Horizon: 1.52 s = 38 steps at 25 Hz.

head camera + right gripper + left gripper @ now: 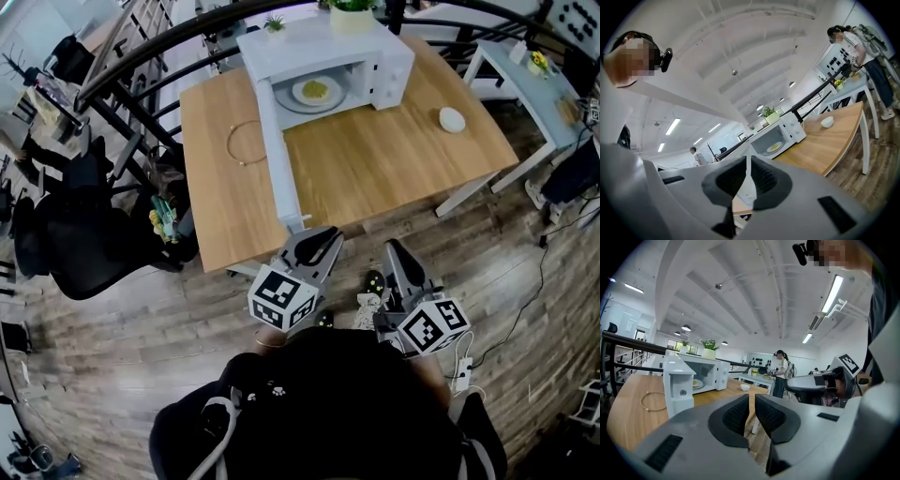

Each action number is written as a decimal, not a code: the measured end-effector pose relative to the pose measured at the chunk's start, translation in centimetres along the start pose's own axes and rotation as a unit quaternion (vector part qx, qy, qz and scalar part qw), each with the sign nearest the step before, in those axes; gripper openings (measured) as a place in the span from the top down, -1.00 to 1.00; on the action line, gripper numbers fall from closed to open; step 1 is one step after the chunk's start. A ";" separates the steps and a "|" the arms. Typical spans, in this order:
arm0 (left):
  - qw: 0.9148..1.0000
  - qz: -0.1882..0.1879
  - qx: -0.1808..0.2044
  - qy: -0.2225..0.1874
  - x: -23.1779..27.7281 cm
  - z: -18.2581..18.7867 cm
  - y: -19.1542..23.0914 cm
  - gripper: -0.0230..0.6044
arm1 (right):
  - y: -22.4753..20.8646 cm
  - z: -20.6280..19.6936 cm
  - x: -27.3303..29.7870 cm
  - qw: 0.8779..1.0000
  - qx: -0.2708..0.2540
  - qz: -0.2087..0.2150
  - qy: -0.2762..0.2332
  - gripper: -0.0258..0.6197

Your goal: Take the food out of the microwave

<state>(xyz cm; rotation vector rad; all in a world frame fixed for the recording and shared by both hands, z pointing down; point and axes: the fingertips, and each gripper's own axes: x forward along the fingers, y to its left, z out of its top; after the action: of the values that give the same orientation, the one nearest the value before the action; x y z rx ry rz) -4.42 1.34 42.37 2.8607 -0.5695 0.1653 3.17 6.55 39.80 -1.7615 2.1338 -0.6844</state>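
**Work surface.** A rectangular light-wood table on white legs stands on a grey-brown wood-plank floor. A white microwave oven sits at the table's far edge. Its door is swung fully open toward the near edge. The yellow food lies on a white round plate inside the oven cavity. A green plant in a pale pot stands on the oven top. A small white bowl sits on the tabletop to the right of the oven, apart from it. A thin looped cord lies left of the door.

**Room.** A black curved railing runs behind the table. A black office chair stands at the table's left and a white side table at its right. The white ceiling carries strip lights. A person stands in the background.

**Grippers.** The left gripper and the right gripper are held off the table's near edge, over the floor, and both point at the oven. The left gripper's pads are closed to a narrow slit with nothing between them. The right gripper's pads meet at the tips and are likewise empty.
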 end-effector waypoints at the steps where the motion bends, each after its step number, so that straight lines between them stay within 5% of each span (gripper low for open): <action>1: 1.000 0.005 -0.001 0.002 0.4 -0.1 0.2 0.83 | -0.3 0.2 0.6 1.000 0.002 0.008 0.001 0.83; 11: 0.995 0.093 -0.036 -0.003 4.9 0.9 3.6 0.83 | -3.1 2.9 9.6 0.991 0.006 0.117 0.063 0.83; 21: 0.978 0.198 -0.071 -0.008 9.3 2.3 6.8 0.83 | -6.9 6.2 14.5 0.974 0.013 0.197 0.112 0.82; 38: 0.960 0.274 -0.054 -0.010 17.8 5.3 10.4 0.82 | -17.7 12.3 17.2 0.973 0.030 0.199 0.118 0.80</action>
<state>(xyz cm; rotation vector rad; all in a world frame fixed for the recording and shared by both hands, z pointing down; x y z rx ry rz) 8.23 -15.77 41.88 2.5290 -1.3195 0.1845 20.60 -14.78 40.09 -1.2134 2.4890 -0.8674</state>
